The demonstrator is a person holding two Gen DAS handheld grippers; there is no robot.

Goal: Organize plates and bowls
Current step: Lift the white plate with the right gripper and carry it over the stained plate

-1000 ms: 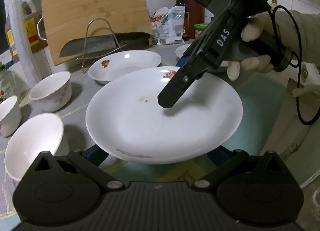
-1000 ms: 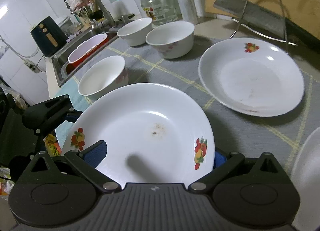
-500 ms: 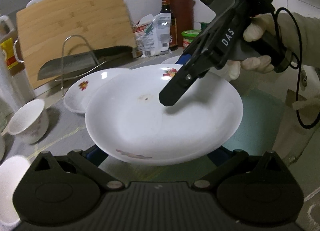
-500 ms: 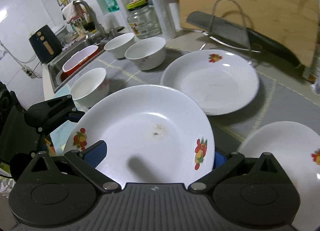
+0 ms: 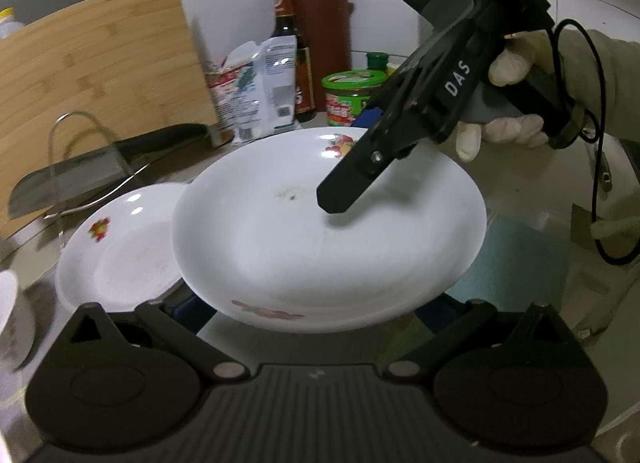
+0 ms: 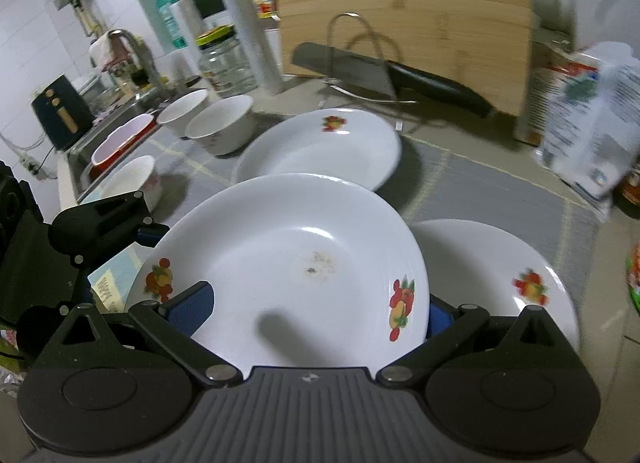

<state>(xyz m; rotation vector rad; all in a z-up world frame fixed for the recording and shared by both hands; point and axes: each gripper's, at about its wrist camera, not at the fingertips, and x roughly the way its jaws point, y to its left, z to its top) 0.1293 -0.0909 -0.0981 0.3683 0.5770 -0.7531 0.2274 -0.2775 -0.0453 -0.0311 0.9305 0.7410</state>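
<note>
Plate, carried: both grippers' jaws shut on opposite rims; keep level, lower squarely onto right-hand plate on tabletop, release together

Plates and bowls crowding the counter (bare mat rightward)

Leaning against the wall at 11 o'clock in the left view: bamboo cutting board. In front of it, cleaver resting across a wire rack. At 12 o'clock: dark sauce bottle, knife block, white packet, green-lidded jar. In the right view, at 10 o'clock: sink faucet, glass jar, pump bottle, dark appliance. Grey checked mat spread over the tabletop.
</note>
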